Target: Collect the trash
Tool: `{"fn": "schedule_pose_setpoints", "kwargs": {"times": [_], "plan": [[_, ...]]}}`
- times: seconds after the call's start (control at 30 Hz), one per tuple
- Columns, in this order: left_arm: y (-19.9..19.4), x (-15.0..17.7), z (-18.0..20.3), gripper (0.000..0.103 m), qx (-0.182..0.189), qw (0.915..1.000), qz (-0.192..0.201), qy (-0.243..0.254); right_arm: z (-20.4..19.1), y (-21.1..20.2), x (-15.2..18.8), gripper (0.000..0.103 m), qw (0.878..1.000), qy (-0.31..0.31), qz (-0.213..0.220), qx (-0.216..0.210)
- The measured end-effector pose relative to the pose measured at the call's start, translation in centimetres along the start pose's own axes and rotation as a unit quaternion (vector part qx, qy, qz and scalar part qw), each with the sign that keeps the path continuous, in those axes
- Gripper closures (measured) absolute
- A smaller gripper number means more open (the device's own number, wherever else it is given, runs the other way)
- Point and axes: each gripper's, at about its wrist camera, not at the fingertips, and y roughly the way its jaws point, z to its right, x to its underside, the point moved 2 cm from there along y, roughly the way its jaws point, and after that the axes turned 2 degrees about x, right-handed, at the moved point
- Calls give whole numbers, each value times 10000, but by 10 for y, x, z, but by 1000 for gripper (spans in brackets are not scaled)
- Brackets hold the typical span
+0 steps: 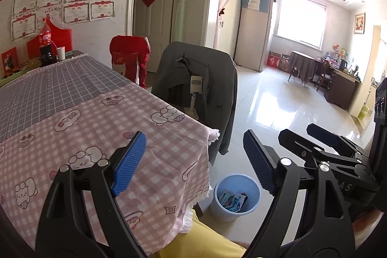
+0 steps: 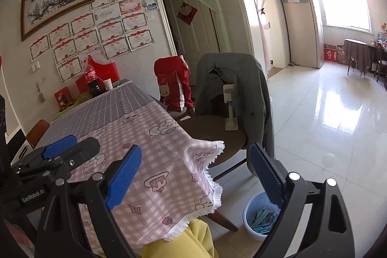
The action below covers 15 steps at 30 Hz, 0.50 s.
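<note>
Both held above the table corner with fingers spread wide and nothing between the blue pads: left gripper (image 1: 193, 158) over the pink checked tablecloth (image 1: 84, 127), right gripper (image 2: 196, 175) beside it. Yellow-clad knee (image 2: 183, 241) just under the cloth's fringed edge. On the floor tiles just off the corner, a pale blue bin (image 1: 235, 197), holding several flat packets of trash (image 1: 232, 201). Behind the bin, a chair draped with a grey jacket (image 2: 232, 84); beyond that, a chair with a red cover (image 2: 173, 86). At the table's far end, a cola bottle (image 1: 46, 45) and white cup (image 1: 61, 53)
</note>
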Motion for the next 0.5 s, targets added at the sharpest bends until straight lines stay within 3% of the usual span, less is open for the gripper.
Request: {"fn": "schedule_pose_setpoints", "kwargs": {"times": [0.5], "plan": [[-6,8,-1,14,-348,9993,-24,-114,-3,2,10,14,9996,-120,-197,180]]}}
